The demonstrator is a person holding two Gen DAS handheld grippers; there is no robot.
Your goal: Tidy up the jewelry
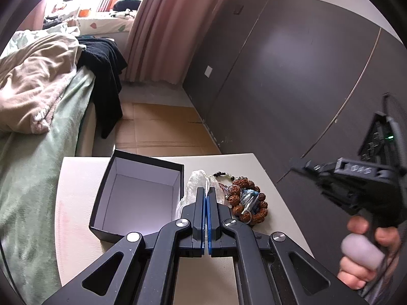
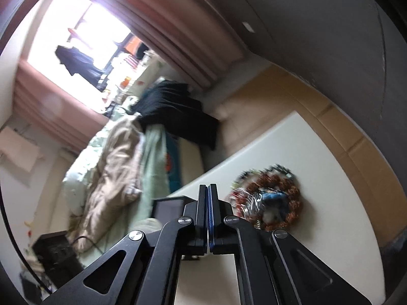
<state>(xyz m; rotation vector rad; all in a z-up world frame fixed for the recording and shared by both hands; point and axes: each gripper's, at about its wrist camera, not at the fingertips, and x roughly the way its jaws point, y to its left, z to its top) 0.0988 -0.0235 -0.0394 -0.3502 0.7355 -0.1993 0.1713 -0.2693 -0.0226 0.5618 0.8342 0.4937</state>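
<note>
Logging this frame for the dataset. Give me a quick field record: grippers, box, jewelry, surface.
left gripper: shut, pinching a white cord of a clear plastic bag
right gripper: shut, nothing visibly held, above table
box: black, open, empty, left of jewelry
jewelry pile: brown bead bracelet, dark bead strand, blue-and-clear item; on table, outside box
table: white, beside bed
right view: motion-blurred
</note>
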